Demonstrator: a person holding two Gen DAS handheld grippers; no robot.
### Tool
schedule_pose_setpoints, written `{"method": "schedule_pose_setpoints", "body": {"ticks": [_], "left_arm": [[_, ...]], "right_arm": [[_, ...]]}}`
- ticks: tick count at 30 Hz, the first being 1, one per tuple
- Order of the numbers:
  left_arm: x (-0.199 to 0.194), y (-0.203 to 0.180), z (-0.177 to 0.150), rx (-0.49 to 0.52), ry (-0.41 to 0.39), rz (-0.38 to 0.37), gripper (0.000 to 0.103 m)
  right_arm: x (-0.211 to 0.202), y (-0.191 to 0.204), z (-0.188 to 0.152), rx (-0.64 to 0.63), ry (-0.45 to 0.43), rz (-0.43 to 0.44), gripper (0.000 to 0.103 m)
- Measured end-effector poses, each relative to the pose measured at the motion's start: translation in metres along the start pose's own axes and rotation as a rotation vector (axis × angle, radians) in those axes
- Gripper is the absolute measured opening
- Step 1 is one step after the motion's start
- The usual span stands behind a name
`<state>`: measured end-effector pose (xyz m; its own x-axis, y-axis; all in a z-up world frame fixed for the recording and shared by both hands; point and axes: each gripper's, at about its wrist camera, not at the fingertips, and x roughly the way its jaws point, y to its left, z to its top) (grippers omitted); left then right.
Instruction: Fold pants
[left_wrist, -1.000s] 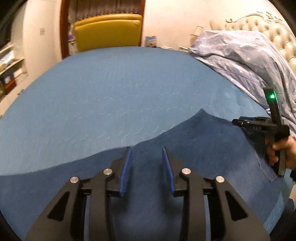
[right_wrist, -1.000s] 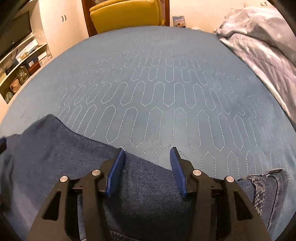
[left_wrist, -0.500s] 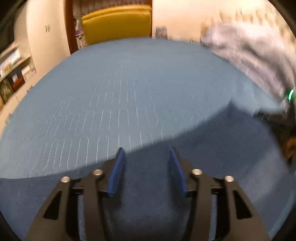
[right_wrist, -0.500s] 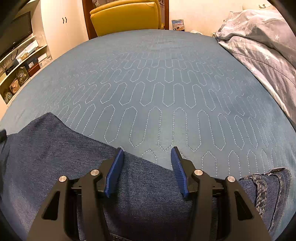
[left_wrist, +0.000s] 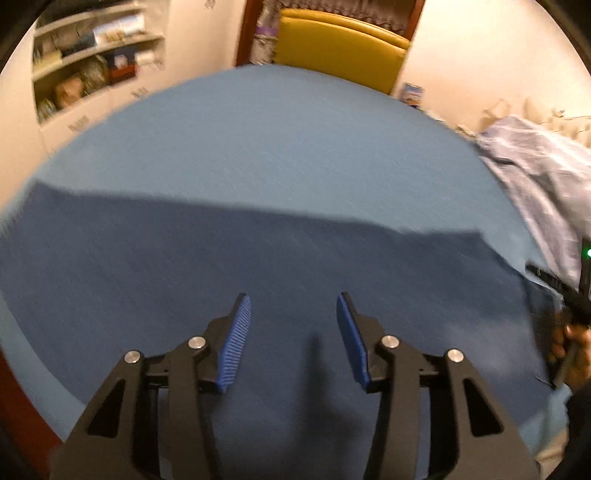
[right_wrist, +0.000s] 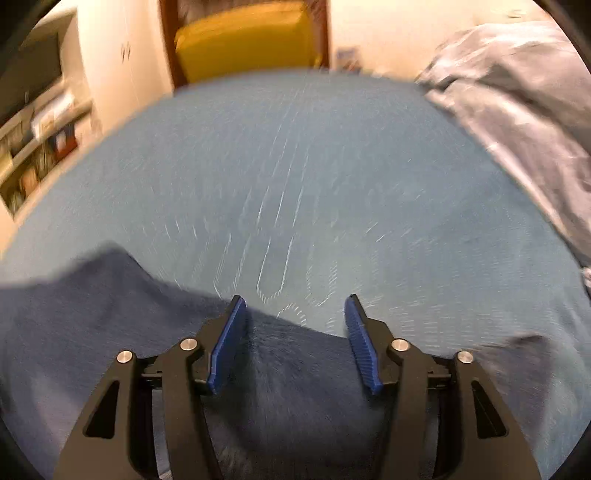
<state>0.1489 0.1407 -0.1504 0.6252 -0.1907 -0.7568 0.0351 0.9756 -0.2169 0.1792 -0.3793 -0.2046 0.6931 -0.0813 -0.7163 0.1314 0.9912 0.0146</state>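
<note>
The pants (left_wrist: 280, 258), dark blue denim, lay flat on the blue quilted bed (left_wrist: 295, 140), their long axis running across the left wrist view from the left edge to the right. Both pictures were blurred, so seams and the waistband could not be made out. The left claw (left_wrist: 293, 325) hung over the middle of the cloth with its blue pads apart and nothing between them; its jaws had just been closing a little. The right claw (right_wrist: 293, 328) stood over the far edge of the pants (right_wrist: 110, 314), jaws apart and empty, having just been opening. In the left wrist view the right claw (left_wrist: 554, 291) showed at the right end of the pants, gripped by a hand (left_wrist: 576, 350). A crumpled pale duvet (right_wrist: 517, 92) lay on the bed's right side.
</note>
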Motion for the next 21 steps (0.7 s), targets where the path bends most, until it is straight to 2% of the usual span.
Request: {"method": "schedule_pose_setpoints", "body": {"ticks": [1, 2, 4, 6, 9, 11, 12, 13, 15, 17, 19, 21], "left_arm": [[-0.002, -0.006, -0.010, 0.020, 0.013, -0.009, 0.048], [0.000, -0.019, -0.014, 0.047, 0.020, -0.009, 0.049], [0.001, -0.024, -0.027, 0.080, 0.021, 0.014, 0.049], [0.002, -0.029, -0.044, 0.082, 0.036, 0.034, 0.049], [0.015, -0.041, -0.059, 0.097, 0.065, 0.081, 0.049], [0.010, -0.047, -0.069, 0.153, 0.066, 0.111, 0.051], [0.010, -0.048, -0.068, 0.144, 0.076, 0.112, 0.056], [0.007, -0.046, -0.067, 0.110, 0.082, 0.099, 0.058], [-0.004, -0.040, -0.067, 0.066, 0.077, 0.076, 0.059], [-0.014, -0.039, -0.069, 0.082, 0.058, 0.070, 0.059], [-0.020, -0.038, -0.068, 0.093, 0.052, 0.066, 0.059], [-0.024, -0.039, -0.076, 0.083, 0.051, 0.051, 0.059]], "right_arm": [[-0.025, -0.005, -0.001, 0.019, -0.048, 0.016, 0.070], [-0.046, -0.009, -0.005, 0.021, -0.078, 0.022, 0.075], [-0.088, -0.021, -0.024, 0.007, -0.109, -0.010, 0.075], [-0.113, -0.041, -0.054, 0.036, -0.071, -0.056, 0.075], [-0.122, -0.067, -0.095, 0.064, -0.006, -0.120, 0.075], [-0.102, -0.088, -0.124, 0.068, 0.128, -0.196, 0.068], [-0.100, -0.094, -0.133, 0.083, 0.135, -0.176, 0.068], [-0.109, -0.099, -0.139, 0.113, 0.094, -0.152, 0.068], [-0.128, -0.101, -0.140, 0.142, 0.047, -0.170, 0.069], [-0.155, -0.114, -0.144, 0.239, -0.003, -0.170, 0.069], [-0.175, -0.139, -0.162, 0.388, 0.005, -0.214, 0.069], [-0.174, -0.154, -0.179, 0.440, 0.067, -0.213, 0.058]]}}
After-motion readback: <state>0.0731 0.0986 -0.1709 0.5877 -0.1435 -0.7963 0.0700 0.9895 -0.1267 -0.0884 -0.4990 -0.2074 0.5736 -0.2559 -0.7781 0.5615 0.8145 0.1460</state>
